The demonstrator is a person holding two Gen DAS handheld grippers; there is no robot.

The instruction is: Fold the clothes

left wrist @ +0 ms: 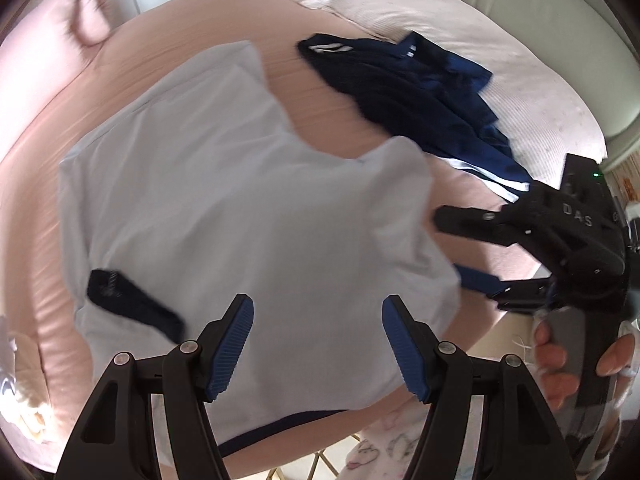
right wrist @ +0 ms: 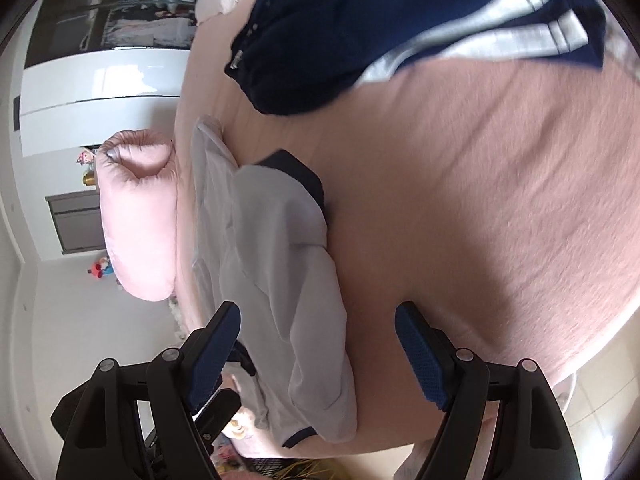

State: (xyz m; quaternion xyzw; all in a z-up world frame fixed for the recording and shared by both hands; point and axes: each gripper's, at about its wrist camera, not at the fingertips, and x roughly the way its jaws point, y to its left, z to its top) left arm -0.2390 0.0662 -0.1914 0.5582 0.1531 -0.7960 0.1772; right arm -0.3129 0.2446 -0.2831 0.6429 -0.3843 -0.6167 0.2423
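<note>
A pale, almost white T-shirt with navy trim lies spread on the pink bed, with a sleeve folded over at its right side. My left gripper hangs open above the shirt's near part, pointing steeply down, with nothing between its pads. My right gripper stands open at the shirt's right edge, and a hand holds it. In the right wrist view the same shirt lies under the open right gripper, with its folded edge running between the fingers and no pad pressing on it.
A heap of navy clothes with white stripes lies further back on the bed; the same navy heap fills the top of the right wrist view. A pink pillow sits beyond the shirt. A pale quilted blanket covers the far side.
</note>
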